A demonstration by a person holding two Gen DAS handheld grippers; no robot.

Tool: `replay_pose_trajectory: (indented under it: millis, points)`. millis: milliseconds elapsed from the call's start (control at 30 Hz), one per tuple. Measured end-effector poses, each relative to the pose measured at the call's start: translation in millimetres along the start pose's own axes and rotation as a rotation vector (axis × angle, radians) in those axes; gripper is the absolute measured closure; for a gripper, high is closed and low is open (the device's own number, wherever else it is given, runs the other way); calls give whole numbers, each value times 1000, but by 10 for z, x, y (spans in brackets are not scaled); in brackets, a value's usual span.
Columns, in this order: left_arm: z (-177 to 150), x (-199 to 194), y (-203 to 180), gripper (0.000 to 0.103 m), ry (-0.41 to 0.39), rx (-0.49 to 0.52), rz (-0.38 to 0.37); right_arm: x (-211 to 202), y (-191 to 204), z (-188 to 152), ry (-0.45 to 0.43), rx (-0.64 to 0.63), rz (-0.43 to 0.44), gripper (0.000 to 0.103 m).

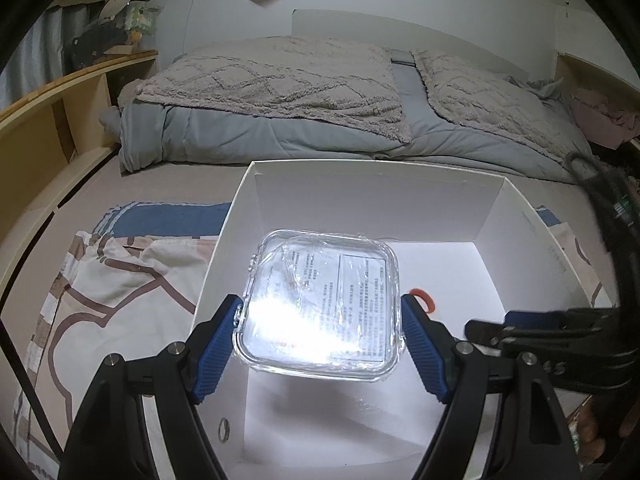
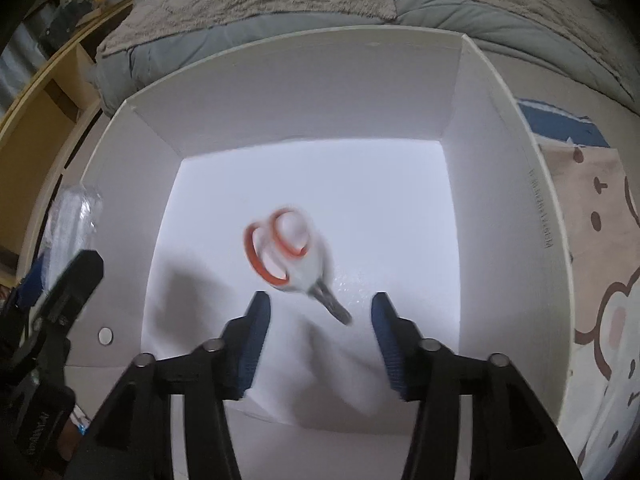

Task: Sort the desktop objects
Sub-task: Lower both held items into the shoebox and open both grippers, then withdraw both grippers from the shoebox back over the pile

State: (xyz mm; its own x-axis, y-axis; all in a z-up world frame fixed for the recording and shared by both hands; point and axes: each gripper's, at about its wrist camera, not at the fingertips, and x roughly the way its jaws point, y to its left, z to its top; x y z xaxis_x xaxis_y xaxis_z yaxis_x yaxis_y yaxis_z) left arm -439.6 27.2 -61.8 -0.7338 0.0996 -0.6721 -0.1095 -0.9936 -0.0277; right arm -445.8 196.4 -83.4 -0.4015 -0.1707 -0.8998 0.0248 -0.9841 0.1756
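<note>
Left wrist view: the left claw [image 1: 322, 344] clamps a clear plastic case [image 1: 324, 304] by its two side edges, holding it level above the white box [image 1: 372, 196] floor, directly ahead between the pads. Right claw [image 2: 320, 340] stands wide and holds nothing; the orange-handled scissors [image 2: 288, 256] lie just ahead in the box, blades pointing back toward it.

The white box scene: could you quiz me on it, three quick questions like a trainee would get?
1. True or false: the left gripper holds a clear plastic case over the white box.
2. What lies on the box floor beneath the right gripper? A) orange-handled scissors B) a stapler C) a mug
3. What is the right gripper gripping?

Key: 1 true. 2 A. 3 Nothing; its jaws stand open.
</note>
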Motion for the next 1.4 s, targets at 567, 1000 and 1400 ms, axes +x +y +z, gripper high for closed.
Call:
replay_pose_trajectory:
  millis: [567,1000,1400]
  points:
    - [-107,135,-120,25,77,-9,19,-330,36,-199,-80,-78,-10,50]
    - [-138,50,-97,8,68,-10,62,-408,8,-284,-96,-80,-12,50]
    - [-122,-218,-142,8,45,6,36,-635,-27,-343,-150,-62,-4,50]
